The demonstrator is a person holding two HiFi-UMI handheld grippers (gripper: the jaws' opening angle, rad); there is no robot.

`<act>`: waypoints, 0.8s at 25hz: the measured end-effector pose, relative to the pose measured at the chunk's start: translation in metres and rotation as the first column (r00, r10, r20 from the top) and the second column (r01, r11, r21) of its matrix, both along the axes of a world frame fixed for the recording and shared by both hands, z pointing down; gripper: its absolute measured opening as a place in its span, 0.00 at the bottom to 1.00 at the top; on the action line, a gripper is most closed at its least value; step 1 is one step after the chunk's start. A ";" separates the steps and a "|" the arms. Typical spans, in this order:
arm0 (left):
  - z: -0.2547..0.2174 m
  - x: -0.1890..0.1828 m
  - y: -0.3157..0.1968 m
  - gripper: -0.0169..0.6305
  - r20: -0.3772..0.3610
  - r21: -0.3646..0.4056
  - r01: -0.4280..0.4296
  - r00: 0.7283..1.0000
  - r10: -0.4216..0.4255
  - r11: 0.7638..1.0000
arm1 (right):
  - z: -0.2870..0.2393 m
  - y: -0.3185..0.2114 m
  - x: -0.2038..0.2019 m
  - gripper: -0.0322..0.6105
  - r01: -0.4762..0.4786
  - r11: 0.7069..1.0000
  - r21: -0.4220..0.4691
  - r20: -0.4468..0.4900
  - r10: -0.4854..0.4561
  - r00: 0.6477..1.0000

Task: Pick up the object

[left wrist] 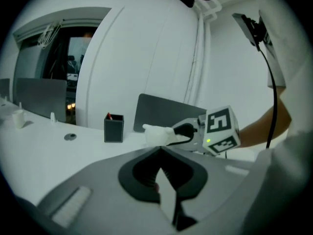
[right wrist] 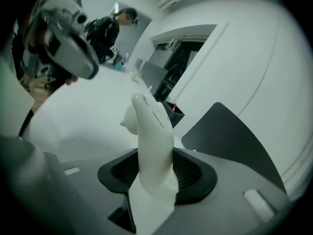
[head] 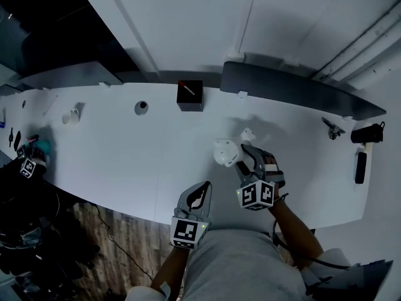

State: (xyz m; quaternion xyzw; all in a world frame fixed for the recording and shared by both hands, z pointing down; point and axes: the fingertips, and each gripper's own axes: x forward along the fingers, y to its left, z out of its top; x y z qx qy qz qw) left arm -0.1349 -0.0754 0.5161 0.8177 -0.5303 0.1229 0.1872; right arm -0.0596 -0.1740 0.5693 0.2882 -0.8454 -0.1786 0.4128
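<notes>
**White piece pinched in my right claw**

The white object [right wrist: 151, 141] stands between the pads of my right gripper [right wrist: 155, 173], which pinch its lower part. That end is buried between the jaws, and I cannot make out what the shape is. From the head view it sits over the white table [head: 125, 162], near the front edge. Whether it clears the surface I cannot tell.

My left gripper [left wrist: 159, 175] has its jaws pressed together on nothing.

Further back, a black box [head: 190, 96] holds a thin red-tipped stick [head: 186, 88]. A pale mug [head: 70, 116] stands far left, its inside not visible. The things at the left edge are too dim to name.
</notes>
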 end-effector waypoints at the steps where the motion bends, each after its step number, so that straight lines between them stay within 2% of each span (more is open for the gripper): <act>1: -0.012 0.001 -0.004 0.03 0.009 0.042 -0.014 1.000 0.013 0.999 | -0.014 0.004 0.000 0.38 0.006 1.000 -0.021 0.069 -0.005 0.998; 3: -0.040 0.005 -0.013 0.03 0.012 0.140 -0.039 0.999 0.038 0.989 | -0.040 0.012 0.003 0.37 0.020 0.997 -0.069 0.210 -0.005 0.978; 5: -0.067 0.010 -0.019 0.03 -0.001 0.222 -0.064 0.998 0.066 0.973 | -0.066 0.020 0.009 0.37 0.029 0.989 -0.147 0.381 0.030 0.924; 6: -0.079 0.013 -0.019 0.03 -0.009 0.249 -0.082 0.996 0.087 0.965 | -0.080 0.024 0.013 0.37 0.042 0.981 -0.190 0.474 0.054 0.879; 9: -0.106 0.023 -0.014 0.03 -0.013 0.295 -0.169 0.983 0.181 0.940 | -0.125 0.035 0.027 0.37 0.145 0.950 -0.277 0.709 0.101 0.698; 11: -0.119 0.029 -0.008 0.03 -0.002 0.308 -0.249 0.965 0.262 0.918 | -0.149 0.048 0.036 0.37 0.240 0.910 -0.337 0.793 0.138 0.593; 13: -0.135 0.033 -0.004 0.03 -0.017 0.330 -0.325 0.937 0.349 0.886 | -0.174 0.061 0.043 0.37 0.350 0.870 -0.348 0.860 0.147 0.489; 14: -0.144 0.035 -0.002 0.03 -0.030 0.347 -0.359 0.919 0.392 0.867 | -0.183 0.067 0.046 0.36 0.397 0.853 -0.339 0.883 0.142 0.448; 15: -0.152 0.037 0.001 0.03 -0.042 0.364 -0.392 0.899 0.436 0.845 | -0.189 0.073 0.049 0.36 0.435 0.838 -0.330 0.895 0.132 0.425; 18: -0.171 0.047 0.008 0.03 -0.031 0.394 -0.489 0.839 0.543 0.778 | -0.203 0.091 0.055 0.36 0.512 0.809 -0.287 0.914 0.072 0.399; 20: -0.174 0.052 0.009 0.03 0.007 0.394 -0.518 0.828 0.561 0.759 | -0.211 0.101 0.054 0.36 0.553 0.790 -0.262 0.921 0.034 0.389</act>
